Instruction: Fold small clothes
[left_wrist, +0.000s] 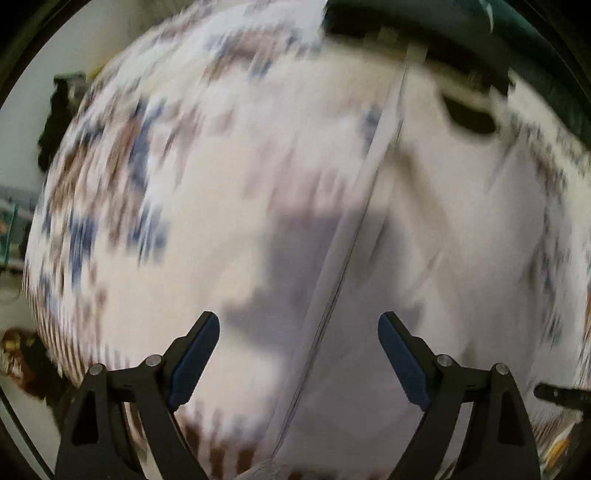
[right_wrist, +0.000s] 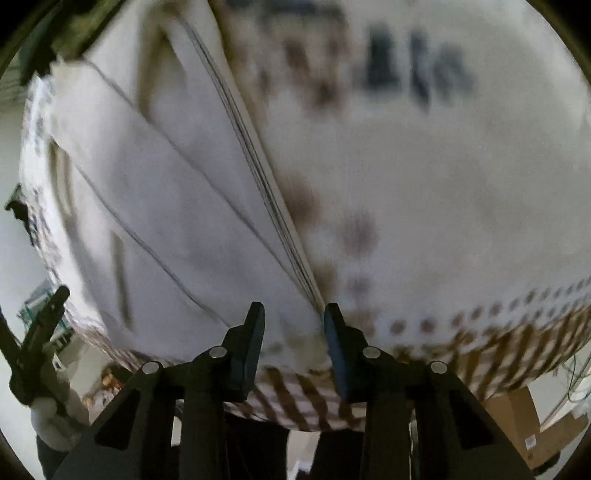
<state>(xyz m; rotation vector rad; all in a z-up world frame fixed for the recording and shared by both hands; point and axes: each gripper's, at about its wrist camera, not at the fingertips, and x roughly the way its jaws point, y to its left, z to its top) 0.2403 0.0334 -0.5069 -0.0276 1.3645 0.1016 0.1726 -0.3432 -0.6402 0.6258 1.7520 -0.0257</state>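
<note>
A white garment (left_wrist: 424, 229) with a long seamed band lies spread on a patterned tablecloth (left_wrist: 110, 184); both views are motion-blurred. My left gripper (left_wrist: 299, 328) is open and empty just above the cloth, the band running between its fingers. My right gripper (right_wrist: 294, 317) is partly open at the table's near edge, with the garment's (right_wrist: 177, 206) corner lying between its fingers; no grip shows. The other gripper (right_wrist: 40, 325) appears at the lower left of the right wrist view.
The tablecloth (right_wrist: 461, 221) has brown and blue marks and a brown striped border. A dark object (left_wrist: 469, 118) lies at the far side. A cardboard box (right_wrist: 528, 424) sits on the floor at lower right.
</note>
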